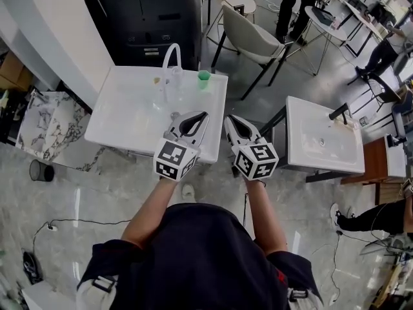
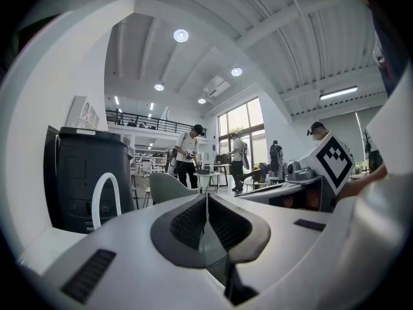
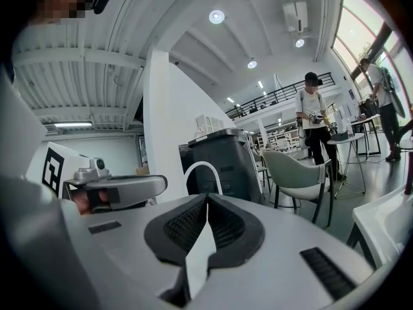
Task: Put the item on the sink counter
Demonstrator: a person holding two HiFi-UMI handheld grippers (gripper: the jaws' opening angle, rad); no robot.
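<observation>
A white sink counter (image 1: 122,118) with a white arched faucet (image 1: 171,51) stands in front of me. A small green cup (image 1: 204,76) sits near its far right corner, and a clear item (image 1: 173,88), hard to make out, stands by the faucet. My left gripper (image 1: 197,119) is shut with nothing in it, over the counter's near right part. Level with it, my right gripper (image 1: 231,121) is also shut and empty, just past the counter's right edge. The left gripper view shows closed jaws (image 2: 206,202) and the faucet (image 2: 105,199). Closed jaws (image 3: 206,202) show in the right gripper view too.
A second white basin (image 1: 322,141) stands to the right across a narrow gap. Behind the counter are a black cabinet (image 1: 151,15) and a grey chair (image 1: 255,34). A marble-patterned bag (image 1: 45,124) and a dark cup (image 1: 40,170) are at the left. People stand at the far right.
</observation>
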